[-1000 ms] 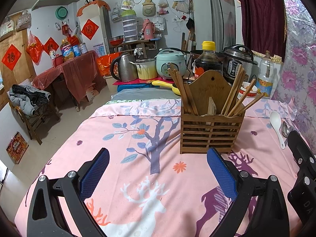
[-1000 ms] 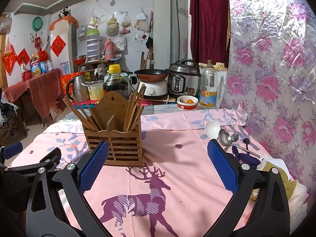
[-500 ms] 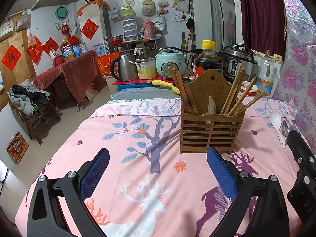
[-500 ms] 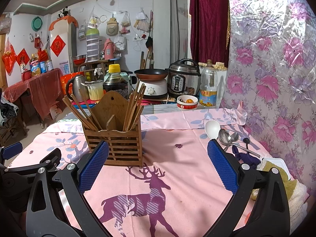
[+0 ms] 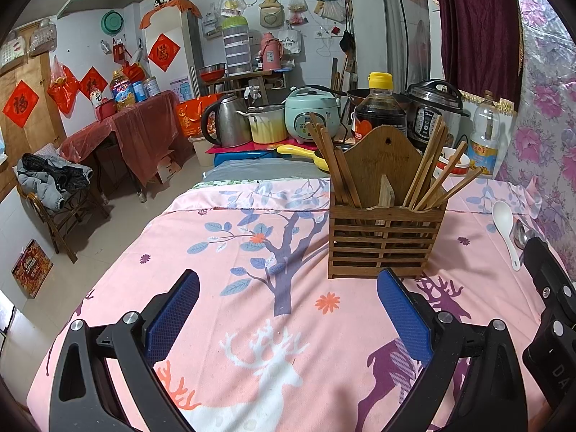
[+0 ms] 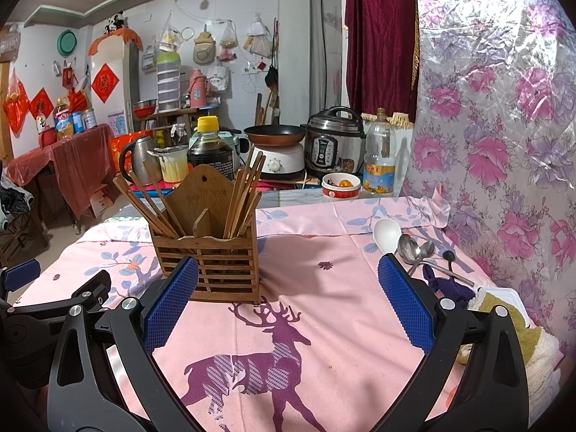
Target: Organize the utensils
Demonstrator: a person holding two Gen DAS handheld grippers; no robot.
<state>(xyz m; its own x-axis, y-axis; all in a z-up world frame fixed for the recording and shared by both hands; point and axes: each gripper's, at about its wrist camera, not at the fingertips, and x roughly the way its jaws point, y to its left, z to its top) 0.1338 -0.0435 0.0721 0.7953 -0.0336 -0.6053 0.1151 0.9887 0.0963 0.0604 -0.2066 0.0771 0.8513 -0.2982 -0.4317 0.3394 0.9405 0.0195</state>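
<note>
Spoons point(image 6: 414, 248) lie loose on the pink cloth just ahead of our right claw point(image 6: 288, 302) and off its right finger: a white ceramic spoon point(image 6: 387, 231) and two metal ones side by side, handles trailing toward a purple cloth bundle point(image 6: 450, 284). The wooden utensil holder point(image 6: 212, 262), already bristling with chopsticks point(image 6: 244, 194) in both compartments, stands directly ahead of the right claw's left finger and, in the left view, just beyond the right finger of our left claw point(image 5: 288, 320). Both claws hang wide apart and empty above the tabletop point(image 6: 324, 342).

We judge the sorting barely begun: nothing is gripped, and the spoons are not yet in the holder. The next move likely calls for the right claw to swing right, drop low, and pinch one flat-lying handle.

Beyond the holder stand a dark sauce bottle point(image 6: 208, 151), a kettle point(image 6: 138, 160), a pressure cooker point(image 6: 334, 147) and an oil bottle point(image 6: 378, 165). The overlapping metal spoons and the bundle touching their handles may hinder a clean pick.
</note>
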